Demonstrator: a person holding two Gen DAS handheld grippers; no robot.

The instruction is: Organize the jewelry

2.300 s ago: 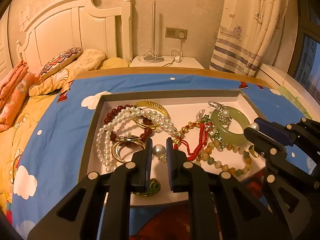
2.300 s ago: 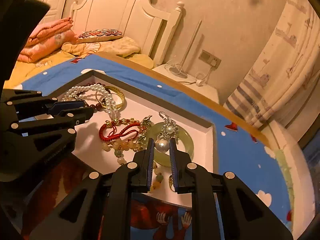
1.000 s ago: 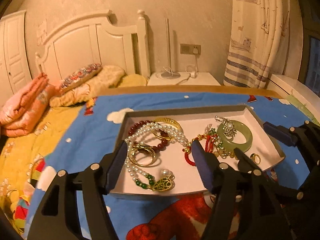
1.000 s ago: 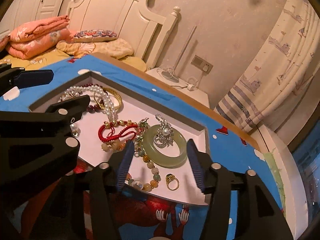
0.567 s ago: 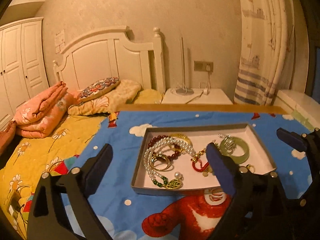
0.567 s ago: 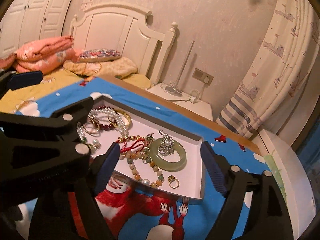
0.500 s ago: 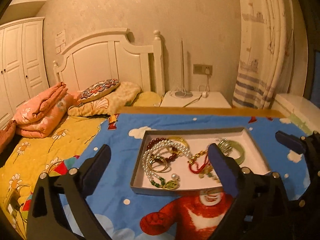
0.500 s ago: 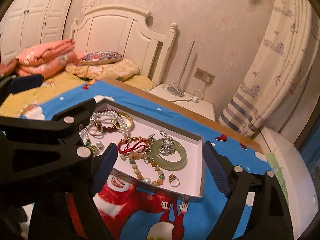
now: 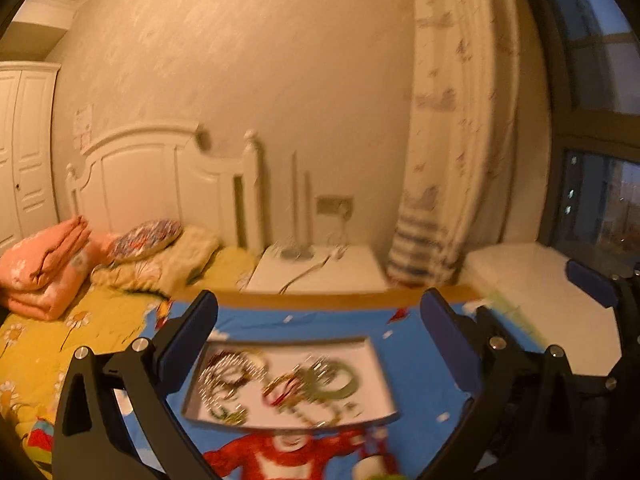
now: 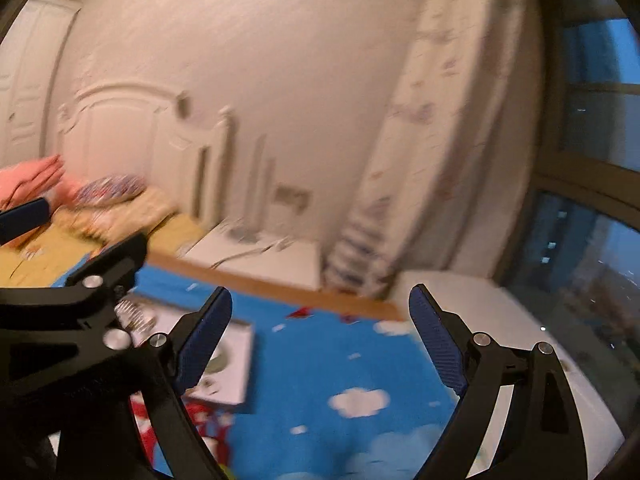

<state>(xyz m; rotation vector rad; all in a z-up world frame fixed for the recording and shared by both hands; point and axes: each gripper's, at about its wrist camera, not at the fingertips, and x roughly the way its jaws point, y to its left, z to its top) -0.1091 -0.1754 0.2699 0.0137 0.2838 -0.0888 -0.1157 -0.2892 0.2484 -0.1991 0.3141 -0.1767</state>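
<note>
A shallow white tray [image 9: 380,364] lies on the blue cartoon bedspread [image 9: 416,360], well below and ahead of me. It holds a tangle of jewelry: a pearl necklace [image 9: 224,376], a red cord bracelet [image 9: 284,388] and a green jade bangle [image 9: 336,376], all blurred. My left gripper [image 9: 318,334] is open wide and empty, raised high above the tray. My right gripper [image 10: 320,334] is open wide and empty, raised over the bedspread [image 10: 320,380] to the right of the tray [image 10: 240,360], which is partly hidden behind the left gripper's arm.
A white headboard [image 9: 160,184], pillows [image 9: 148,236] and folded pink quilts [image 9: 44,264] stand at the back left. A white nightstand [image 9: 320,268] with a lamp sits behind the bed's wooden edge. A curtain [image 9: 452,160] and a white window ledge [image 9: 536,292] are at the right.
Both grippers let go of their pearl earrings, opened wide and rose up and back from the tray. The views now tilt toward the wall, and the right one has swung right.
</note>
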